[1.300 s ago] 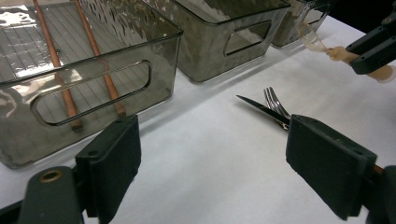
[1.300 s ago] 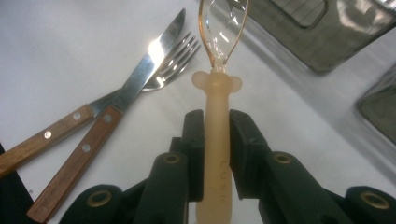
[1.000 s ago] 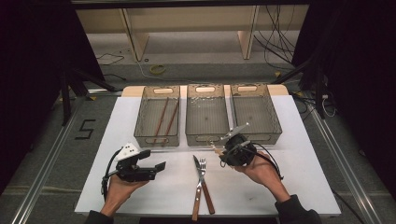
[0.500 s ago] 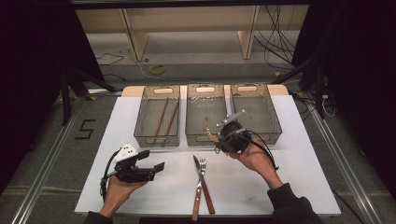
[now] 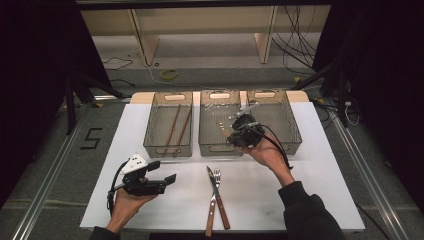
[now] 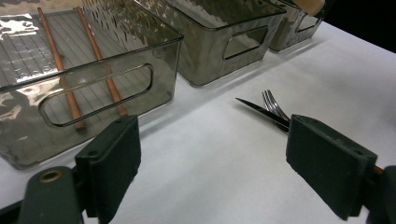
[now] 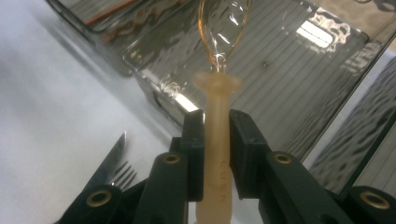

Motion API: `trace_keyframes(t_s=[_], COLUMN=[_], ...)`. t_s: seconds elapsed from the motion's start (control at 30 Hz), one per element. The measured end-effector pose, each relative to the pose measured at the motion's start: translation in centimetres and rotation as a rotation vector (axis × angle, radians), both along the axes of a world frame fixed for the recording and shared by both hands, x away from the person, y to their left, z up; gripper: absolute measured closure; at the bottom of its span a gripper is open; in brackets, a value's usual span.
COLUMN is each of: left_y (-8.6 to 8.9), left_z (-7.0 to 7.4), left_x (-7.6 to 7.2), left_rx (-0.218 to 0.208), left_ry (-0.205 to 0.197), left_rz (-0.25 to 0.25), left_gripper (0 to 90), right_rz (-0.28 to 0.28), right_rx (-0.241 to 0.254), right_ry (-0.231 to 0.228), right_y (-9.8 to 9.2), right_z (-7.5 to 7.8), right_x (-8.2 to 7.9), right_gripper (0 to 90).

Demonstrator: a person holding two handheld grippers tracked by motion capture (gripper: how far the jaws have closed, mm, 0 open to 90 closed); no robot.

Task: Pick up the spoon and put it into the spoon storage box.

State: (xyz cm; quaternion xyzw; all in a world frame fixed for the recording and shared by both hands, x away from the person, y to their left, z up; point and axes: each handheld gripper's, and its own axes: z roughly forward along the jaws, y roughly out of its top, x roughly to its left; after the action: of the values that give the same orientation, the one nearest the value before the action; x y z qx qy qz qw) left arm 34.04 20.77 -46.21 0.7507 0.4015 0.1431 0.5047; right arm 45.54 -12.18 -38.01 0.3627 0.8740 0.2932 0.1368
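White paper covers the desk (image 5: 320, 165), and three clear bins are lined up along its far side. The right gripper (image 5: 239, 131) is held over the near edge of the middle bin (image 5: 220, 145), its jaws closed on the pale handle of a spoon (image 7: 215, 154) whose clear bowl points out over that bin. The left bin (image 5: 155, 145) already holds two brown chopsticks (image 5: 177, 127); the right bin (image 5: 292, 135) looks bare, though part of it is hidden by the hand.

Sorting of cutlery into bins appears to be the work in hand, and the step now is the carrying of the spoon to its bin. For the next move, the spoon has to be brought fully over the bin floor, lowered, and the jaws parted.

A knife (image 5: 218, 200) and a fork (image 5: 212, 205) lie crossed on the near middle of the desk. The left gripper (image 5: 162, 181) is held low at the near left, jaws wide apart with nothing between them, aimed toward knife and fork.
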Motion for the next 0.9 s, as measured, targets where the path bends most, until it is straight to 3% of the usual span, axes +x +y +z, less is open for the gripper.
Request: trace_keyframes(t_s=[0.4, 0.9], left_y=[0.1, 0.0], left_z=[0.0, 0.0], left_x=[0.0, 0.0], left_rx=[-0.002, -0.002], left_ry=[-0.002, -0.004], left_rz=[-0.003, -0.002], left_gripper=[17.4, 17.4], right_rz=[-0.027, -0.094], right_rx=[0.024, 0.029], right_ry=[0.002, 0.008], right_y=[1.3, 1.2], right_z=[0.5, 0.1], right_x=[2.2, 4.7], right_gripper=[77.7, 77.6])
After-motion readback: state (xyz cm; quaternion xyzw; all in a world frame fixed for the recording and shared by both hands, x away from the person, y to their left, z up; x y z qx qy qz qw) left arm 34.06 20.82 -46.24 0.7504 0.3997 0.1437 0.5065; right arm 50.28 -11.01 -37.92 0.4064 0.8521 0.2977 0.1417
